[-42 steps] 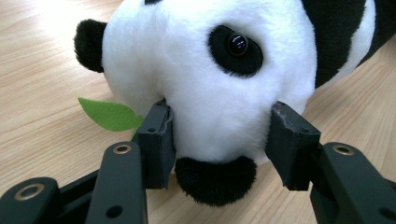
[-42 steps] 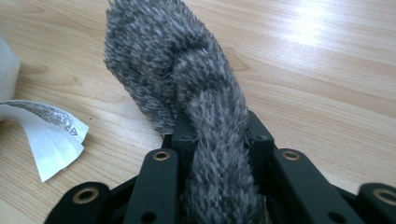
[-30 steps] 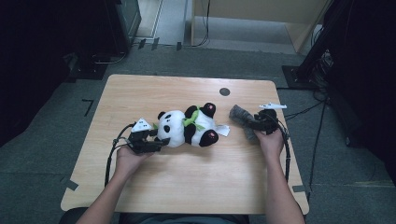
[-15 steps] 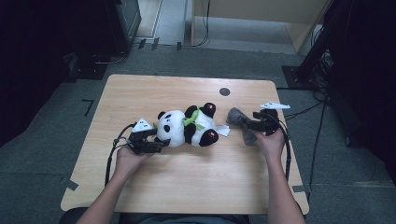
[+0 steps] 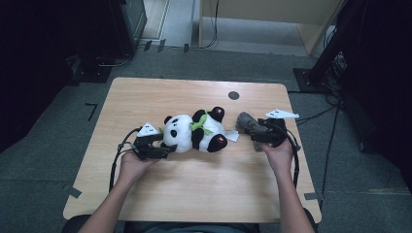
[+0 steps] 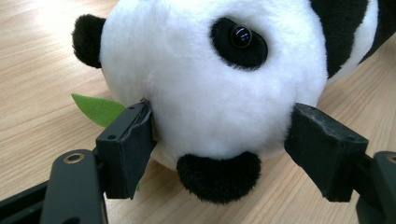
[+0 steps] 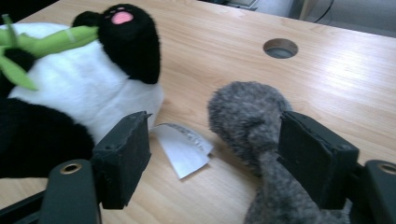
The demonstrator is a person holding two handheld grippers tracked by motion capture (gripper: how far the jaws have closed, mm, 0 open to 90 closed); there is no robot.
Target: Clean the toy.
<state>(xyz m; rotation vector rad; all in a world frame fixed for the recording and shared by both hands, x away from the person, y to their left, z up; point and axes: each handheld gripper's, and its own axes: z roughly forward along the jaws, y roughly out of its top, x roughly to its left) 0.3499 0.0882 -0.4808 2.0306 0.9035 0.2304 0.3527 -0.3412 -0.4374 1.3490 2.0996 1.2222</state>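
Left tool (image 5: 163,149): you hold it low on the surface (image 5: 145,97), at the left end of the panda (image 5: 194,132). In the left gripper view its jaws stand wide, one at each side of the panda's head (image 6: 210,79); the left jaw touches the fur, the right jaw looks just beside it. I judge you set it so to take the head by its widest soft part, but it is not yet squeezed.

Panda: it lies on its side at the middle of the surface, head toward your left hand (image 5: 131,165), feet toward your right. A green leaf (image 6: 98,108) sticks out under the head, beside the left jaw; it could get pinched.

Paper tag (image 7: 181,147): it lies flat on the surface between the panda and the grey toy, free.

Grey furry toy (image 5: 248,124): it lies just beside the panda's feet, apart from them.

Right tool (image 5: 257,135): its jaws are spread wide. In the right gripper view the right jaw touches the grey toy (image 7: 252,126), the left jaw stands near the panda's white belly. It holds nothing; probably you aim it at the grey toy, to move it off from the panda.
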